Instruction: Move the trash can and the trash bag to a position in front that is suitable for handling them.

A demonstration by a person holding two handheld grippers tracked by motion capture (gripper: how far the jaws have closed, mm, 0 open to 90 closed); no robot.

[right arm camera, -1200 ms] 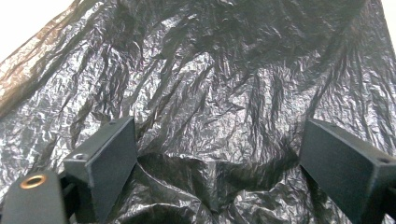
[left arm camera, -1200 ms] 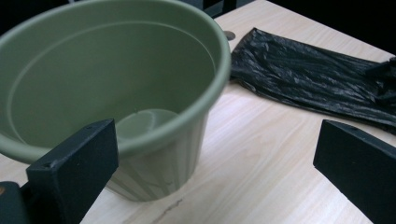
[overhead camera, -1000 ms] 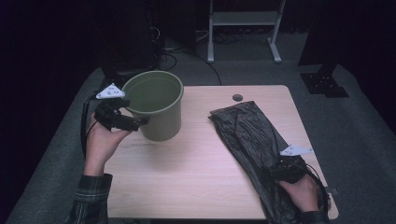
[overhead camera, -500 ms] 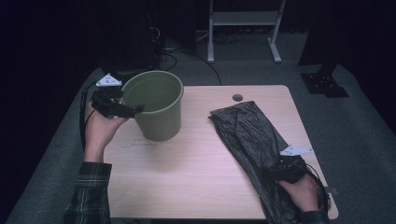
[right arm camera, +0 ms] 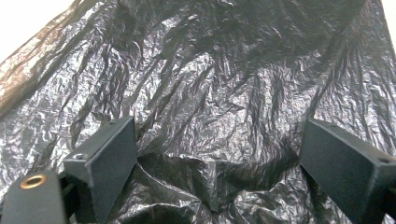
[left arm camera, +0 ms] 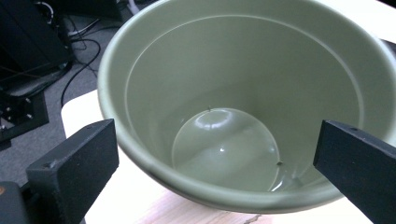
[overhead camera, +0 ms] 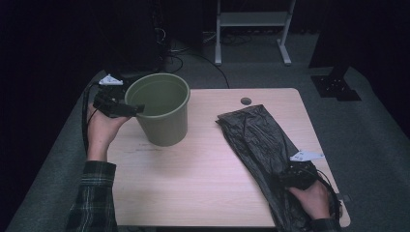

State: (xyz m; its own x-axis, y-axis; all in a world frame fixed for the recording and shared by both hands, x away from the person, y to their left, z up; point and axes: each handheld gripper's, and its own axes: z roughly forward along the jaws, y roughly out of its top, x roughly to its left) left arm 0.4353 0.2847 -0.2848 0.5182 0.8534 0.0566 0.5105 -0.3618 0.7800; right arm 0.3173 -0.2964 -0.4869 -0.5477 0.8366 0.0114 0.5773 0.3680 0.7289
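- Two main items on the table (overhead camera: 203, 183): green bucket (overhead camera: 162, 113) upright at centre-left of the high view, black plastic bag (overhead camera: 261, 145) lying flat, running from centre to lower right.
- Bucket interior empty, glossy bottom visible in the left gripper view.
- Left gripper (overhead camera: 126, 109) at the bucket's left rim, jaws spread wide, near rim between them, nothing pinched.
- Right gripper (right arm camera: 217, 161) over the bag's near end at lower right, jaws wide apart, crinkled film beneath them; contact with the film not clear.
- Bag's bottom end cut off by the frame edge, partly covered by the right hand (overhead camera: 314, 198).
- Table is light wood, with a grommet hole (overhead camera: 245, 101) near the far edge.
- Room dark; grey carpet, cables (overhead camera: 181, 53), white stand legs (overhead camera: 251, 29) at top.
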